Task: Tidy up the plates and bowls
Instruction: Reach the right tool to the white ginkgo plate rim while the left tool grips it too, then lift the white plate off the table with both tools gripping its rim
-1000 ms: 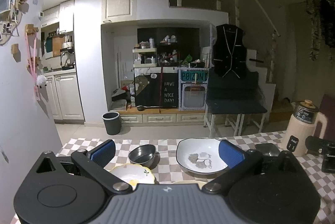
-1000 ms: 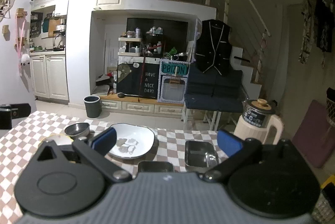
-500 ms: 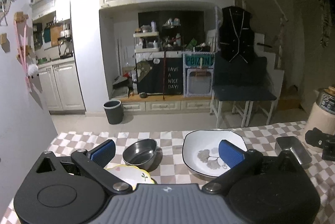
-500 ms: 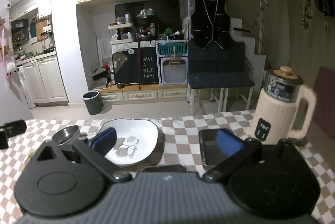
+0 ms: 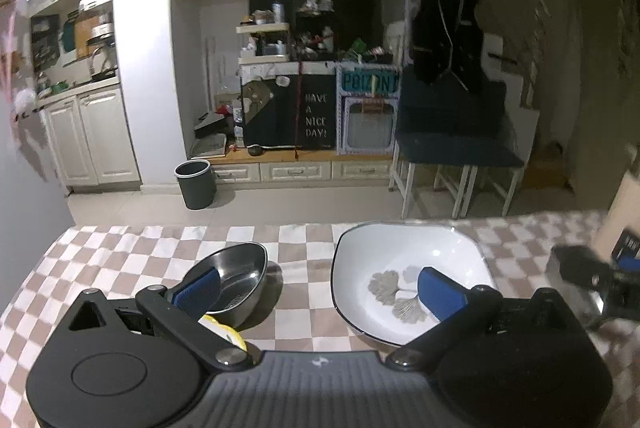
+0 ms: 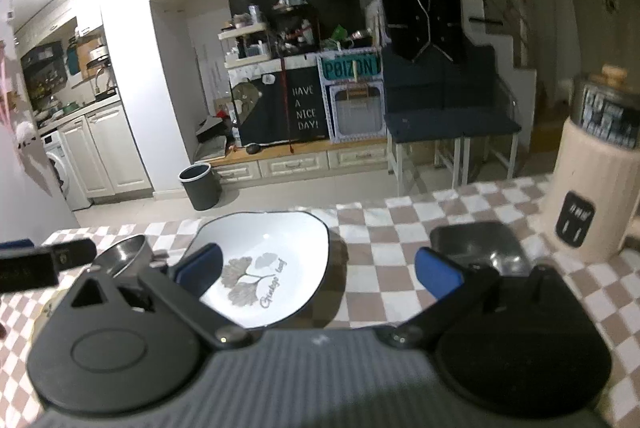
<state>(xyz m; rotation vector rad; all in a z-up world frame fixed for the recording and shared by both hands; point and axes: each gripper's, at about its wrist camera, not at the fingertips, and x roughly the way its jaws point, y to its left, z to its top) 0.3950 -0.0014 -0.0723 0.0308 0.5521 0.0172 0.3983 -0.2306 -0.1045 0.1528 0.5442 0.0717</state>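
A white square plate [image 5: 404,260] with a grey ginkgo-leaf print sits empty on the checkered tablecloth [image 5: 120,248], a steel bowl [image 5: 236,276] just left of it, also empty. A dark square metal tray [image 6: 476,248] lies to its right. Left gripper [image 5: 320,288] and right gripper [image 6: 320,268] both hover wide apart, holding nothing.

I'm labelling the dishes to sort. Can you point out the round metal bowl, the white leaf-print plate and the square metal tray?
round metal bowl [image 5: 236,278]: left wrist view, inner wall.
white leaf-print plate [image 6: 276,248]: right wrist view, bare white centre.
square metal tray [image 6: 476,248]: right wrist view, inside bottom.
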